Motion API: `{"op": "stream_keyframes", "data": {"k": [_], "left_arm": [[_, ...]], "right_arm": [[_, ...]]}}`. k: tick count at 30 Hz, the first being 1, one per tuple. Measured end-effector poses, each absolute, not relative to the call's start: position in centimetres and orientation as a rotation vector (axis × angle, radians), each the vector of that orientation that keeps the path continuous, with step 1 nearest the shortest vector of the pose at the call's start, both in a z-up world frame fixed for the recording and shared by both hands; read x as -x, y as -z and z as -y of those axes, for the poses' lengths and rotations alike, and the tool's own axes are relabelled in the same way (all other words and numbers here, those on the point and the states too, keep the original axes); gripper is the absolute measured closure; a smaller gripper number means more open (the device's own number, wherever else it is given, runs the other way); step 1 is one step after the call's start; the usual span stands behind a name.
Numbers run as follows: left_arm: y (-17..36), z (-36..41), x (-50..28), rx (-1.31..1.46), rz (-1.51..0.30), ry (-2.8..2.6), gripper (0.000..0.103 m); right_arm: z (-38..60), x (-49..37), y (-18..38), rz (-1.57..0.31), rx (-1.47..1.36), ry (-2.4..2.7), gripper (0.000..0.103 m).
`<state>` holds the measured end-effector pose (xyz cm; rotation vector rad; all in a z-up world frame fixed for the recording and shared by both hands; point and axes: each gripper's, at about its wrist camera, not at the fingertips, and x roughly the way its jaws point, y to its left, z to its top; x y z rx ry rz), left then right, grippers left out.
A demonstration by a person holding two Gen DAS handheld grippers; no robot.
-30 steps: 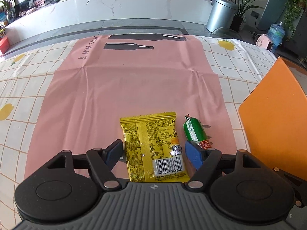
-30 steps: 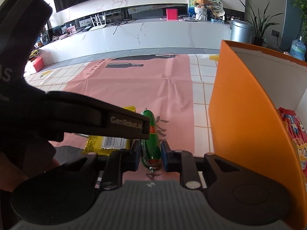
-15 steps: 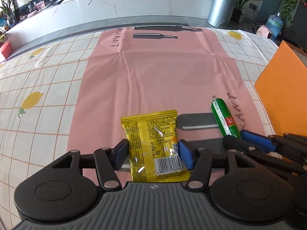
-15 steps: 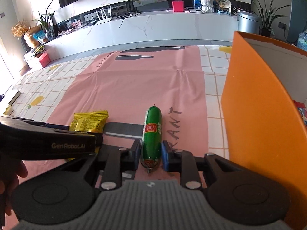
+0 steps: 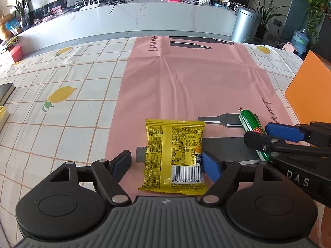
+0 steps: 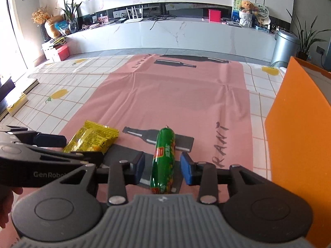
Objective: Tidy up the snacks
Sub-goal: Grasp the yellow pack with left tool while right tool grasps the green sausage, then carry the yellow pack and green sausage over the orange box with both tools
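Note:
A yellow snack packet [image 5: 174, 155] lies flat on the pink mat [image 5: 196, 86] between the open fingers of my left gripper [image 5: 167, 163]; the right pad touches its edge, the left pad stands apart. It also shows in the right wrist view [image 6: 92, 139]. A green sausage stick [image 6: 164, 159] lies on the mat between the open fingers of my right gripper [image 6: 162, 166], with gaps on both sides. The sausage also shows in the left wrist view [image 5: 251, 126], beside the right gripper's blue fingertips [image 5: 283, 132].
An orange box [image 6: 300, 136] stands upright at the right, close to my right gripper; it also shows in the left wrist view [image 5: 310, 91]. The table has a lemon-print checked cloth [image 5: 62, 107]. Books [image 6: 18, 101] lie at the table's left edge.
My right gripper has opened and let go of the green sausage, which now lies on the mat. My left gripper's fingers have spread wider around the yellow packet. Both views have shifted left.

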<state>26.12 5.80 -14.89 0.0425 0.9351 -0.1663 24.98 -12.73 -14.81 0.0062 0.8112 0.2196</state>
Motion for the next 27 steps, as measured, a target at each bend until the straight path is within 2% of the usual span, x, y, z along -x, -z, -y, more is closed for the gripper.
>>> {"op": "stream_keyframes", "data": {"k": [5, 8, 10, 19, 27], "left_arm": [[15.0, -6.0, -25.8, -0.032, -0.911, 0.164, 0.014], [15.0, -6.0, -25.6, -0.026, -0.899, 0.169, 0.025], [14.9, -6.0, -25.6, -0.023, -0.889, 0.174, 0.044], [14.5, -6.7, -25.4, 0.071, -0.885, 0.181, 0.045], [11.2, -6.8, -23.2, 0.115, -0.859, 0.208, 0.045]], "right_arm": [[12.6, -25.9, 15.4, -0.825, -0.020, -0.214, 0.068], [12.6, -25.8, 15.7, -0.832, -0.016, -0.208, 0.080], [12.5, -25.8, 15.7, -0.836, -0.017, -0.211, 0.083], [12.6, -25.3, 15.5, -0.872, -0.047, -0.206, 0.084], [12.3, -22.7, 13.1, -0.889, -0.045, -0.223, 0.084]]}}
